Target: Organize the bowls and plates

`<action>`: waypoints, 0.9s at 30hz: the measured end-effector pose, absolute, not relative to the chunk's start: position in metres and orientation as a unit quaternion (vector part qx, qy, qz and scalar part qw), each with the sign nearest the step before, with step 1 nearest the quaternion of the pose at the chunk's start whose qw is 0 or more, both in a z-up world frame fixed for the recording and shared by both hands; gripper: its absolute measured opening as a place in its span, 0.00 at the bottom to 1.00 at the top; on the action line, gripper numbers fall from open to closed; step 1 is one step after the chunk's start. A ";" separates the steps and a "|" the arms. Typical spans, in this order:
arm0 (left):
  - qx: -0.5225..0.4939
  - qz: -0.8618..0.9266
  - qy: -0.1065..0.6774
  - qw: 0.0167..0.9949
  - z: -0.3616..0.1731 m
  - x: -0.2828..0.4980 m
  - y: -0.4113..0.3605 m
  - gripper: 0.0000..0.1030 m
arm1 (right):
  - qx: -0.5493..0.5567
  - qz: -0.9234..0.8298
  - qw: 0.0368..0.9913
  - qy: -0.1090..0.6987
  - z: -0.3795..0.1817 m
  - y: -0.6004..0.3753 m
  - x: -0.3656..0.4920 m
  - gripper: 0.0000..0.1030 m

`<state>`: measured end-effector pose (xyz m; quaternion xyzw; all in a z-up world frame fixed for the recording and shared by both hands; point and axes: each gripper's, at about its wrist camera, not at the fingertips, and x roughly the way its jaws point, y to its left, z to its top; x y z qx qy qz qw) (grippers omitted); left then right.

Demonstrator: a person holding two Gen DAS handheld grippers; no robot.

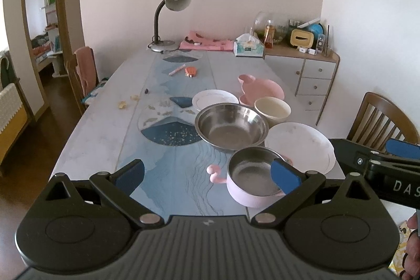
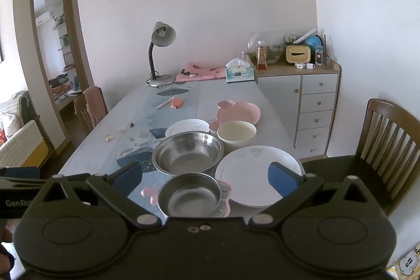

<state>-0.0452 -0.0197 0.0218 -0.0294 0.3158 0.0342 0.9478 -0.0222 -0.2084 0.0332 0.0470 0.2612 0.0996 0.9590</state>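
At the table's near right, a small steel-lined pink bowl (image 1: 249, 176) (image 2: 190, 197) with pink handles sits nearest. Behind it stands a large steel bowl (image 1: 232, 126) (image 2: 187, 152), with a big white plate (image 1: 302, 143) (image 2: 252, 175) to its right. Farther back are a cream bowl (image 1: 273, 109) (image 2: 236, 134), a small white plate (image 1: 215, 99) (image 2: 187, 126) and a pink mouse-shaped plate (image 1: 262, 89) (image 2: 240, 110). My left gripper (image 1: 207, 176) is open and empty, its right finger over the pink bowl. My right gripper (image 2: 204, 179) is open and empty above the pink bowl and white plate.
A desk lamp (image 1: 168, 17), folded pink cloth (image 1: 207, 43) and tissue box (image 1: 248, 46) stand at the table's far end. A pen and orange item (image 1: 190, 71) lie mid-table. Wooden chairs stand right (image 2: 391, 146) and left (image 1: 82, 72). A drawer cabinet (image 1: 312, 75) is at the far right.
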 end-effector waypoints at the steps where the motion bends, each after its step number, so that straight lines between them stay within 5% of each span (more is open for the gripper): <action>1: -0.032 0.033 0.318 0.947 0.022 -0.045 -0.018 1.00 | 0.047 0.100 0.959 0.262 0.033 -0.209 -0.022 1.00; 27: -0.025 -0.012 0.321 0.947 0.014 -0.015 0.012 1.00 | 0.054 0.060 0.962 0.261 0.030 -0.184 -0.009 1.00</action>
